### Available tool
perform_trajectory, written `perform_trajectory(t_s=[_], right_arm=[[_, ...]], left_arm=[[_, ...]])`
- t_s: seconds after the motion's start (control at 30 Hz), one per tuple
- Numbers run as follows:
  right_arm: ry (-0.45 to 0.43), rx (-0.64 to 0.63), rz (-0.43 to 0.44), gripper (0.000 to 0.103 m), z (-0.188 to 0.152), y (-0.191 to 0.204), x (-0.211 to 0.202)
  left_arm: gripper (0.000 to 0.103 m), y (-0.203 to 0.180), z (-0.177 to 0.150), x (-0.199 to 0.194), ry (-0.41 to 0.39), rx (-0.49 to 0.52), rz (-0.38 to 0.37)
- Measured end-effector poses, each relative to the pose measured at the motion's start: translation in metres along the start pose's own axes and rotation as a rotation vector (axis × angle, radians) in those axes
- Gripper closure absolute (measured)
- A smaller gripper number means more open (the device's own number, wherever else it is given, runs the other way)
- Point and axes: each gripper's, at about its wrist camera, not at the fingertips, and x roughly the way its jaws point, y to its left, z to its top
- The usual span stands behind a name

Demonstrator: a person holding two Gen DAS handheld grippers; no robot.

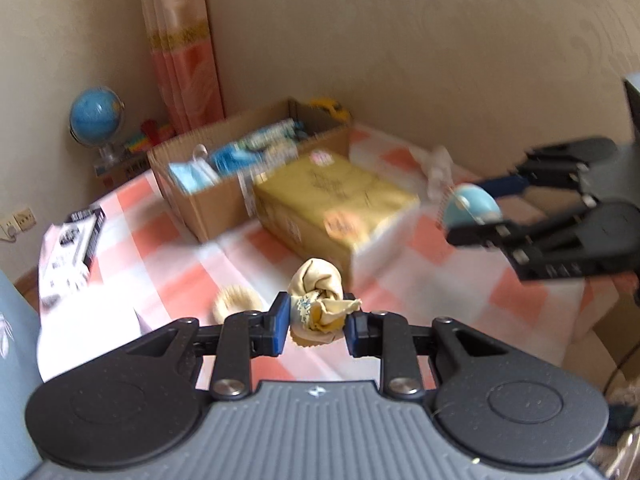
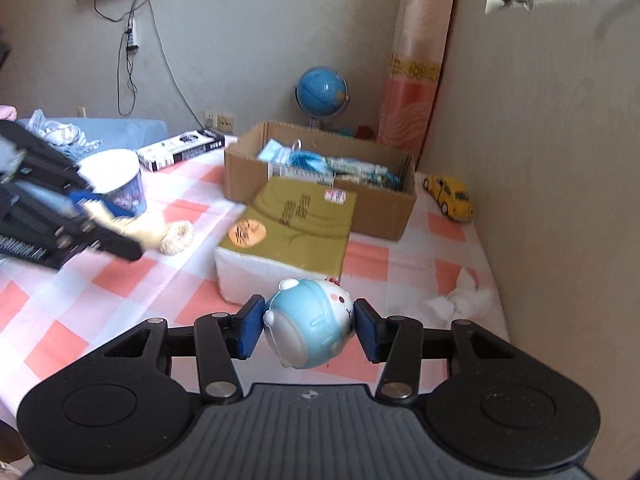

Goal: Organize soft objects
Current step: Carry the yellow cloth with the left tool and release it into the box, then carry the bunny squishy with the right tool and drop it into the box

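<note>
In the left wrist view, motion blur smears the open cardboard box, so the blue packets inside cannot be counted. The left gripper is clenched on one crumpled cream cloth, held above the checked tablecloth; one pale scrunchie lies just beside it. At the right edge the right gripper half hides a blue toy. In the right wrist view, that gripper grasps the single round blue-and-white toy above the tablecloth; the left gripper is blurred and cut off. One yellow-topped package, one yellow toy car and one globe are visible.
</note>
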Motion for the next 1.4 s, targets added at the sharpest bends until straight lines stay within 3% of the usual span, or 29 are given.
perform_trajectory(t_s=[0.37, 0.57, 0.6, 0.67, 0.7, 0.73, 0.83, 1.0, 1.4], right_arm=[[-0.034, 0.008, -0.005, 0.049, 0.011, -0.007, -0.006], [-0.039, 0.025, -0.013, 0.049, 0.01, -0.015, -0.005], [-0.038, 0.027, -0.014, 0.049, 0.01, -0.016, -0.005], [-0.037, 0.03, -0.016, 0.049, 0.01, -0.017, -0.005], [-0.036, 0.032, -0.018, 0.049, 0.01, -0.018, -0.004], [-0.035, 0.033, -0.017, 0.049, 0.01, -0.018, -0.004], [-0.036, 0.037, -0.016, 0.049, 0.01, -0.02, -0.004], [-0.042, 0.036, -0.015, 0.049, 0.014, -0.021, -0.004], [-0.026, 0.032, 0.011, 0.049, 0.041, -0.026, 0.01]], left_arm=[[0.077, 0.045, 0.088, 0.046, -0.047, -0.002, 0.064], [0.075, 0.065, 0.114, 0.079, -0.04, -0.002, 0.137], [0.073, 0.068, 0.116, 0.083, -0.034, 0.002, 0.14], [0.053, 0.07, 0.118, 0.089, -0.026, 0.012, 0.143], [0.034, 0.071, 0.117, 0.089, -0.028, 0.01, 0.158], [0.022, 0.07, 0.115, 0.088, -0.041, 0.003, 0.173], [0.011, 0.068, 0.107, 0.078, -0.062, -0.02, 0.175], [0.001, 0.049, 0.083, 0.045, -0.092, -0.029, 0.194], [0.0, -0.003, 0.007, -0.02, -0.141, -0.226, 0.178]])
